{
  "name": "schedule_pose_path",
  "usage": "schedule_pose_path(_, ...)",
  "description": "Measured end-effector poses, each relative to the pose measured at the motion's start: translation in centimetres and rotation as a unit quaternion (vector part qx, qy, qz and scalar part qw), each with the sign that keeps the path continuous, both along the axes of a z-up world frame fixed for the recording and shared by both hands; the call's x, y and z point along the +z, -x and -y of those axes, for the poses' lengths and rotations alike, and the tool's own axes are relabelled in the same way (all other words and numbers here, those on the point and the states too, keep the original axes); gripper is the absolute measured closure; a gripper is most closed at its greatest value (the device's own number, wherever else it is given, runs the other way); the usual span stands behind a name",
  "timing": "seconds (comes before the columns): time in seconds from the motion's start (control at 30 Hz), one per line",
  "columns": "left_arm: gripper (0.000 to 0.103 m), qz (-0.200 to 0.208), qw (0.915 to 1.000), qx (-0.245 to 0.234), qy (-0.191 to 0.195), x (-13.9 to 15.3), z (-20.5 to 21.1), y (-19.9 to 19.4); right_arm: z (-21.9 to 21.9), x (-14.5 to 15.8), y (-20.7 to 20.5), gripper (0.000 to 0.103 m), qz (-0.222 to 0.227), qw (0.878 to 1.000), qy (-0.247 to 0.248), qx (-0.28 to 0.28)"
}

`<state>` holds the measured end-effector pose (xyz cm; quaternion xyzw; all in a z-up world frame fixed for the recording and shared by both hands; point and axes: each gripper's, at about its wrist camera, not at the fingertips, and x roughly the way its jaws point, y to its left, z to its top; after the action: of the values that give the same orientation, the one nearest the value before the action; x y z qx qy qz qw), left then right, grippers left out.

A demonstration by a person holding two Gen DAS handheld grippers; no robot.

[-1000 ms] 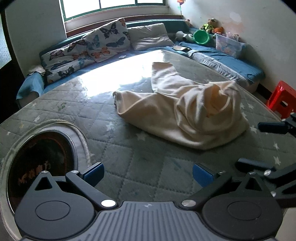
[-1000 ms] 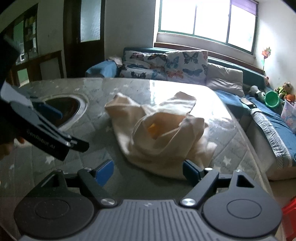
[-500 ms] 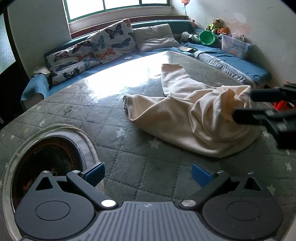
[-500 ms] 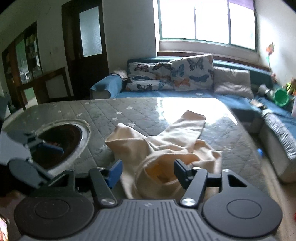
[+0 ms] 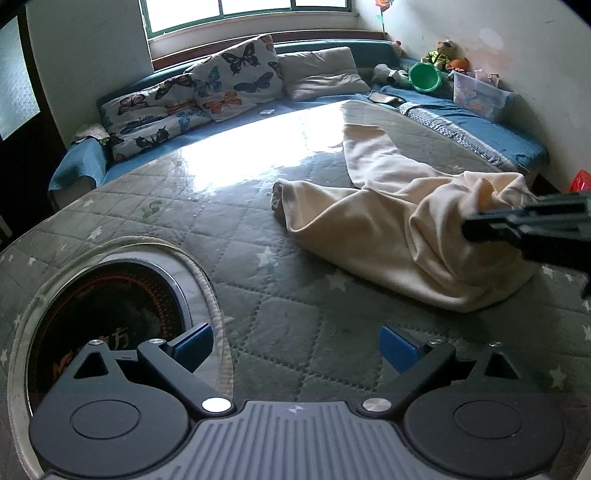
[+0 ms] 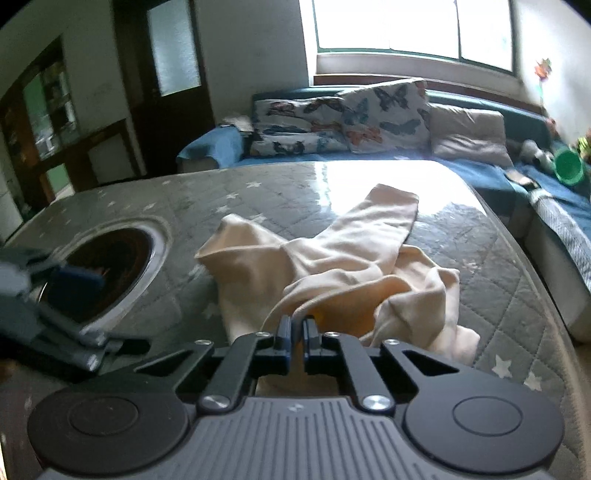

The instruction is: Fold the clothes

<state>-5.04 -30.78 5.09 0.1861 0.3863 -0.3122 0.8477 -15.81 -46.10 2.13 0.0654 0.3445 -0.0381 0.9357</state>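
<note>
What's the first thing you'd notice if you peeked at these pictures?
A crumpled cream garment sprawls on a grey star-quilted table cover, and the right gripper is shut on its near edge. Left of it, a dark round cooktop shows through a hole in the cover. Butterfly pillows line the blue sofa under the bright window.

Pretty lived-in room: big green-framed window [image 6: 413,26] blasting glare onto a grey quilted star-print tabletop [image 5: 229,229] with a round dark heater inset [image 5: 107,317]. Blue corner sofa [image 5: 476,129] behind it, butterfly-print cushions [image 5: 236,77], white walls, dark wooden door [image 6: 162,85] on the left.
</note>
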Motion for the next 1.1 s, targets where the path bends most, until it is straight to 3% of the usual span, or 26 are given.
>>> schedule_pose_path(0.4, 0.005, 0.000, 0.9999, -0.005, 0.010, 0.4, 0.2, 0.3, -4.6, -0.4, 6.1, 0.099, -0.023, 0.995, 0.006, 0.098)
schedule_pose_path(0.7, 0.006, -0.021, 0.9959, -0.068, 0.056, 1.9, 2.2, 2.6, -8.9, -2.2, 6.8, 0.099, -0.037, 0.986, 0.005, 0.159)
schedule_pose_path(0.8, 0.012, -0.030, 0.9935, -0.091, 0.062, 1.8, 3.5, 3.0, -10.0, -2.5, 7.1, 0.098, -0.035, 0.984, 0.009, 0.175)
schedule_pose_path(0.9, 0.027, -0.032, 0.9901, -0.121, 0.064, 1.6, 4.9, 3.6, -10.7, -2.7, 7.3, 0.099, -0.034, 0.982, 0.010, 0.185)
schedule_pose_path(0.97, 0.042, -0.032, 0.9871, -0.144, 0.063, 1.3, 5.7, 3.8, -10.9, -2.7, 7.4, 0.098, -0.031, 0.982, 0.012, 0.187)
schedule_pose_path(1.03, 0.049, -0.032, 0.9841, -0.164, 0.060, 0.9, 6.4, 3.9, -11.1, -2.8, 7.4, 0.098, -0.029, 0.982, 0.016, 0.188)
schedule_pose_path(1.1, 0.050, -0.030, 0.9808, -0.185, 0.054, 0.5, 7.1, 3.8, -11.2, -2.9, 7.4, 0.098, -0.029, 0.982, 0.016, 0.187)
